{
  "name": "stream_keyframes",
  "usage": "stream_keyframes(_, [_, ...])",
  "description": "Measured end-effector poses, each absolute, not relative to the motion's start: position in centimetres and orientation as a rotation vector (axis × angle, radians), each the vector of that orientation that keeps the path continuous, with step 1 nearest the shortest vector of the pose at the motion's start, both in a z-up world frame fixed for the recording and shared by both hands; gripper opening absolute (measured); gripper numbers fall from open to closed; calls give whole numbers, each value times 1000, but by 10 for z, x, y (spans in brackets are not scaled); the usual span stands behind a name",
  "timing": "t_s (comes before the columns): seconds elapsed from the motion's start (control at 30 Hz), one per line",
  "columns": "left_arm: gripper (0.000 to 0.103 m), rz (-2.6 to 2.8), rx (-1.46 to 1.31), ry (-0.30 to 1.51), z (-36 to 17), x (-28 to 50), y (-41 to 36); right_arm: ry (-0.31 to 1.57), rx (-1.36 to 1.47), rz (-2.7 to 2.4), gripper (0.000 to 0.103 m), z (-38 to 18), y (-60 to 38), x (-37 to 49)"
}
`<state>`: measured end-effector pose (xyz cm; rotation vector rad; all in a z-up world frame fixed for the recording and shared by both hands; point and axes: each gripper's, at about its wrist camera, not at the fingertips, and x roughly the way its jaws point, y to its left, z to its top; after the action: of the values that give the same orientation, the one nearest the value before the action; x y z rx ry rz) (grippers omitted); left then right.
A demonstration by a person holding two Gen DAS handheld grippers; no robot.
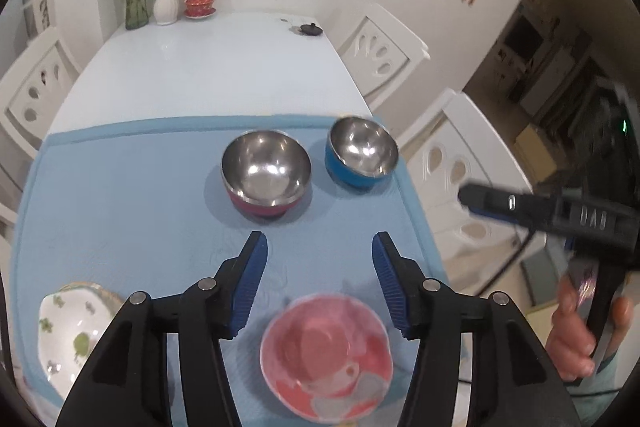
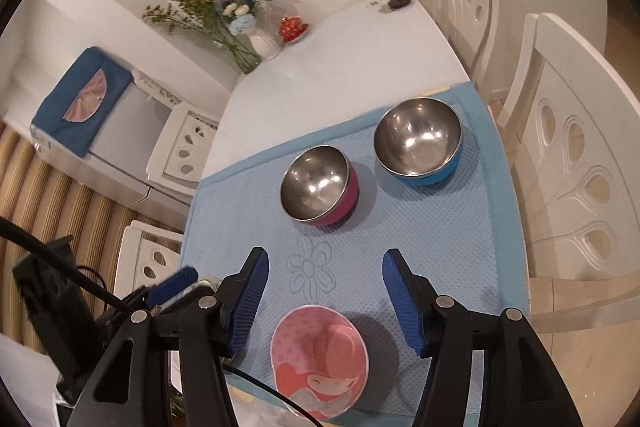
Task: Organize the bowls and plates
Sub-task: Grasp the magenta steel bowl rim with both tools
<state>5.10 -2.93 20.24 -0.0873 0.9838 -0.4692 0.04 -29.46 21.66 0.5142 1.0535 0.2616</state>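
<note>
A pink cartoon-printed bowl (image 1: pixel 326 357) sits on the blue mat (image 1: pixel 120 195) near the tabletop's near edge. Beyond it stand a red steel-lined bowl (image 1: pixel 266 173) and a blue one (image 1: pixel 362 151), apart. A frog-printed white plate (image 1: pixel 74 331) is half hidden by the left tool (image 1: pixel 319 243). Both the left tool and the right tool (image 2: pixel 325 261) hang released, empty. Bare mat lies on the left.

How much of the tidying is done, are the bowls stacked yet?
Nothing looks stacked yet. The steel bowl with the magenta outside and the steel bowl with the blue outside stand apart on the blue mat. The pink cartoon bowl sits alone; the white dish with green frogs too. Both grippers' fingers are open, holding nothing. All the stacking is left.
</note>
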Motion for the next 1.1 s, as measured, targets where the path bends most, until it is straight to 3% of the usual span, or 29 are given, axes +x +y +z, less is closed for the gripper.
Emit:
stream_keyframes(0.3, [56,-410,-148,1058,149,138,-5,1176,630,283,57,154,-275,68])
stream_keyframes(0.63, [54,-387,-217,1166,79,203,1,1290,551,243,57,89,-249,135])
stream_keyframes(0.8, [51,-404,-217,1202,58,217,-3,1313,528,233,51,65,-242,149])
stream_keyframes(0.9, [46,-419,-225,1218,50,222,-5,1324,488,218,42,52,-238,155])
stream_keyframes(1.03, [21,-412,-214,1238,40,225,-7,1326,463,225,34,44,-234,159])
stream_keyframes(1.1, [16,-403,-205,1234,39,224,-7,1321,454,223,30,41,-232,160])
